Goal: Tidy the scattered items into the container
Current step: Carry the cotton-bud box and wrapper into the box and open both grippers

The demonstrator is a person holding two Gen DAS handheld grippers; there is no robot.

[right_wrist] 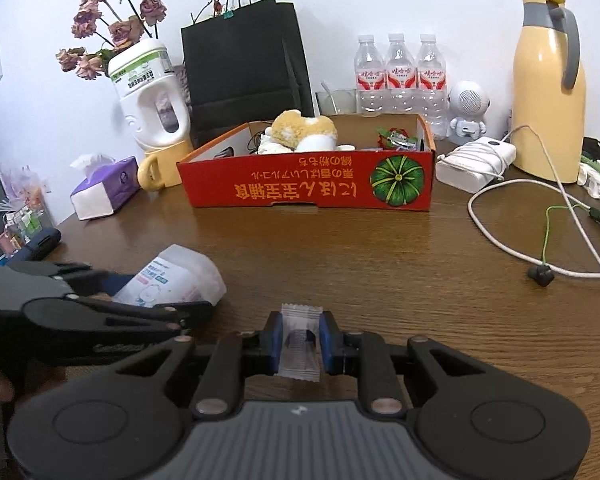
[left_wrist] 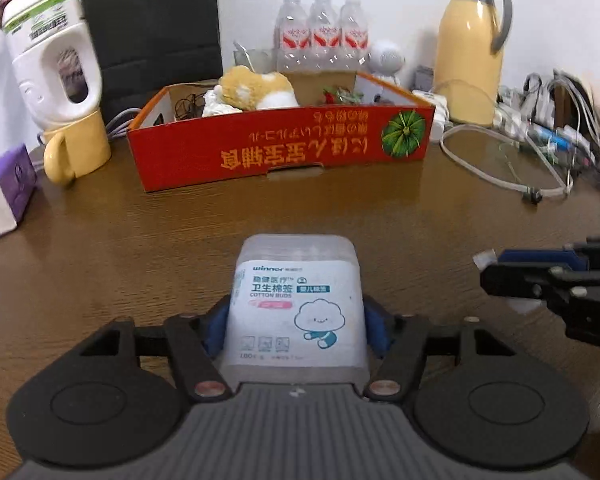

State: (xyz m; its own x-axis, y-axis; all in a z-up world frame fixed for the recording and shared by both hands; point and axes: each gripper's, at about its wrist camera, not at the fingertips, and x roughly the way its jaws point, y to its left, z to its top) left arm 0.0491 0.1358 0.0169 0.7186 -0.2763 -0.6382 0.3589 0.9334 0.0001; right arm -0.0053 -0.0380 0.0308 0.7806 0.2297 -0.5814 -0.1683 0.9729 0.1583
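My left gripper is shut on a clear plastic box of cotton buds with a white and blue label, held above the brown table. The same box shows at the left of the right wrist view, between the left gripper's black fingers. My right gripper is shut on a small clear sachet with a dark item inside. It also appears at the right edge of the left wrist view. The red cardboard box stands ahead, holding a plush toy and small items.
A yellow thermos, white charger and loose cables lie to the right. Water bottles, a black bag, a white jug in a yellow mug and a tissue pack stand behind and left.
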